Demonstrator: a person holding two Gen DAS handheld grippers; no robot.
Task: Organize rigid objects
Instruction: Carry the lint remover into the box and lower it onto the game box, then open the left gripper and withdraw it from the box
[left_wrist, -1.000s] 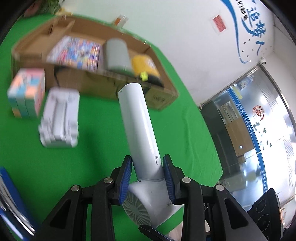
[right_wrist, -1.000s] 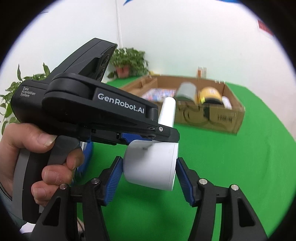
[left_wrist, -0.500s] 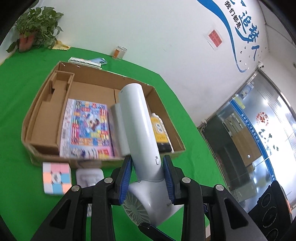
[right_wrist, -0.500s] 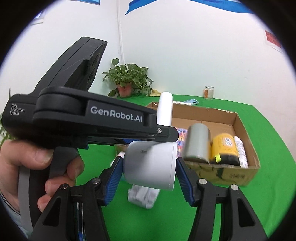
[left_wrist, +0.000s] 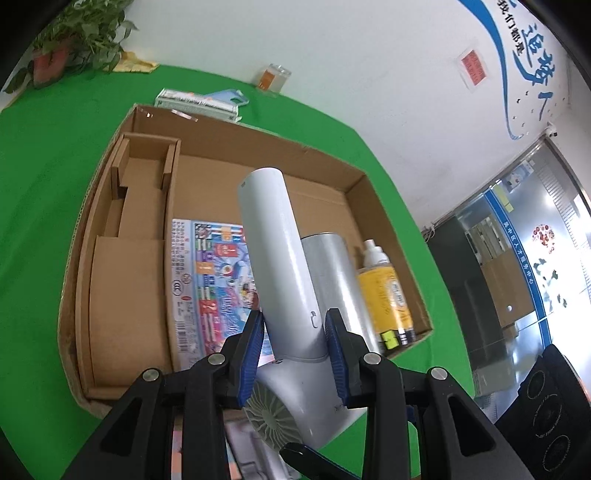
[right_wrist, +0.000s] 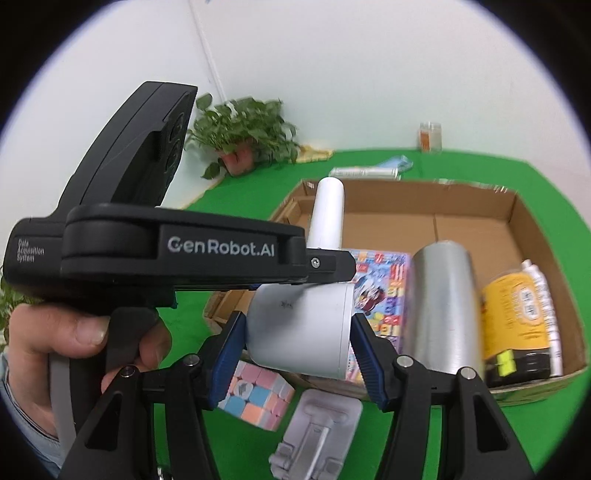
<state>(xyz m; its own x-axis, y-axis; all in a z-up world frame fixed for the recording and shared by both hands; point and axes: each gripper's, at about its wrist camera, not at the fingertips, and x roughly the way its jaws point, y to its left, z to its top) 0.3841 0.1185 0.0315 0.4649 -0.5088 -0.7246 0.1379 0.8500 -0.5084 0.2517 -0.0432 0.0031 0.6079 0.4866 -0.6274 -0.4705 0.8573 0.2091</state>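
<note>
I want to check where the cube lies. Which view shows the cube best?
The right wrist view: the cube lies on the green cloth outside the box, beside the white stand, partly behind the right gripper. The left wrist view shows at most a blurred sliver.

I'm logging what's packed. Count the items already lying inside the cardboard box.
3, possibly more hidden behind the hair dryer: a colourful printed box flat in the cardboard box, a silver cylinder to its right, and a yellow bottle by the right wall.
</note>
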